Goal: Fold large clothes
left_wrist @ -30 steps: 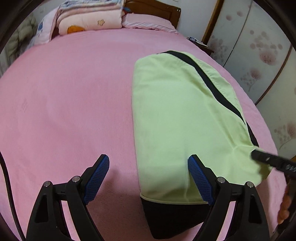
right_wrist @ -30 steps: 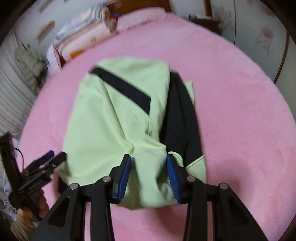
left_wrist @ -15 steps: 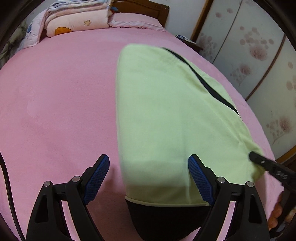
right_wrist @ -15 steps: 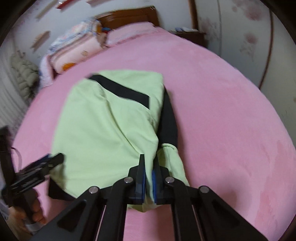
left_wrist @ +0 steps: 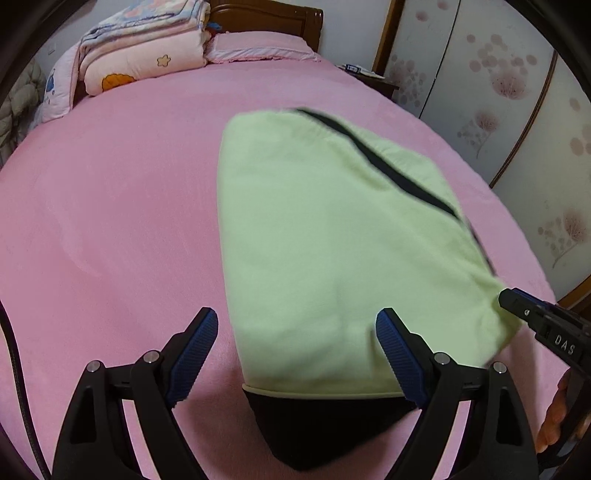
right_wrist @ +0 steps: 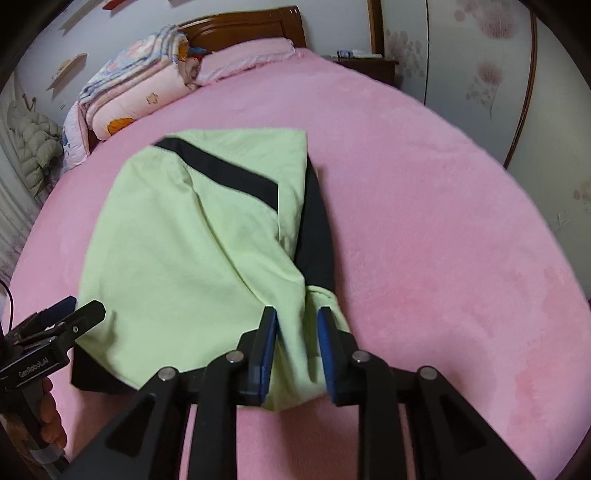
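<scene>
Left gripper point(left_wrist: 295, 350): jaws spread wide, holding nothing, straddling the near left edge of the folded green garment point(left_wrist: 332, 251). Right gripper point(right_wrist: 297, 345): jaws partly apart, with a bunched fold of the garment's near right corner between the 2 pads; whether they grip it cannot be told. The garment lies flat on the pink bedspread point(right_wrist: 443, 221), black layer underneath. Beyond it, folded quilts point(left_wrist: 140, 55) sit against the headboard point(right_wrist: 251, 26).

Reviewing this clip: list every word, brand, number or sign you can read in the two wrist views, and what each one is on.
"DAS": white letters on the black body of the right gripper, in the left wrist view.
"GenRobot.AI": small white print on the black body of the left gripper, in the right wrist view.
The green garment shows no print, and the folded quilt only pictures.
</scene>
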Demonstrator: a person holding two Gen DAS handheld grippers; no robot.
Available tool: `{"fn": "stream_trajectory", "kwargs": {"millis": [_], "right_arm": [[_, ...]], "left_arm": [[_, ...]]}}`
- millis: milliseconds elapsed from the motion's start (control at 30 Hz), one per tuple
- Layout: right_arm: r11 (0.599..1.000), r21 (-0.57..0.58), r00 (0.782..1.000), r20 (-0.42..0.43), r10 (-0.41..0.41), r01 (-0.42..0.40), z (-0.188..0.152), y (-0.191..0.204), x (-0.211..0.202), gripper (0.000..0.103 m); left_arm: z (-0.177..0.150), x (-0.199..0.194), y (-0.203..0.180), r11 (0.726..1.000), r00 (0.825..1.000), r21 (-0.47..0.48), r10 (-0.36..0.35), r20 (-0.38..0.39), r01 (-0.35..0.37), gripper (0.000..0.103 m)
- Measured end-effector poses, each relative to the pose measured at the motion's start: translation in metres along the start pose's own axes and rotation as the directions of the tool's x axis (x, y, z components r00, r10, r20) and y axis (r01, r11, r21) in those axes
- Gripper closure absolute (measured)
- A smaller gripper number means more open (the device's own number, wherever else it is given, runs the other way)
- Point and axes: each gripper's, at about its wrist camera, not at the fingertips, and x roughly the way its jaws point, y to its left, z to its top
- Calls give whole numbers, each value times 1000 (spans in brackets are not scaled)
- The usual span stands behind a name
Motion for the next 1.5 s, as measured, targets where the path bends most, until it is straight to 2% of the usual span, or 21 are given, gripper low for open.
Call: {"fn": "stream_trajectory", "kwargs": {"millis": [67, 200, 333, 467, 633, 800, 1067, 1200, 1267, 1367, 1500], "right_arm": [[1000, -5, 1000, 21, 9, -9, 5, 2, -14, 76], [999, -3, 997, 70, 41, -41, 13, 4, -41, 63], [997, -25, 993, 95, 71, -69, 17, 10, -62, 62], [994, -47, 990, 94, 104, -100, 19, 20, -80, 62], [989, -71, 984, 117, 137, -129, 33, 27, -98, 62], [985, -107, 978, 144, 152, -137, 61, 35, -104, 62], [979, -144, 978, 128, 162, -143, 103, 47, -95, 61], [978, -150, 977, 130, 168, -148, 115, 47, -94, 39], [978, -158, 978, 134, 160, -139, 120, 48, -92, 36], [977, -162, 980, 115, 162, -142, 127, 45, -84, 25], [979, -140, 987, 51, 155, -147, 134, 32, -55, 20]], "left_arm": [[6, -16, 2, 1000, 1000, -12, -2, 8, 2, 13], [19, -49, 0, 1000, 999, -27, 1, 42, 0, 11], [26, -79, -1, 999, 997, -34, 22, 69, -20, 11], [38, -93, -18, 999, 996, -36, 40, 86, -37, 10], [47, -110, -20, 998, 994, -53, 47, 96, -42, 10], [65, -106, -19, 996, 993, -63, 67, 96, -61, 10], [94, -97, -24, 993, 991, -80, 90, 103, -82, 10], [104, -89, -25, 993, 992, -83, 89, 90, -82, 10], [107, -84, -24, 993, 993, -91, 88, 85, -80, 9], [109, -72, -19, 989, 993, -112, 99, 65, -91, 1], [111, -43, -8, 987, 995, -127, 102, 0, -102, 1]]}}
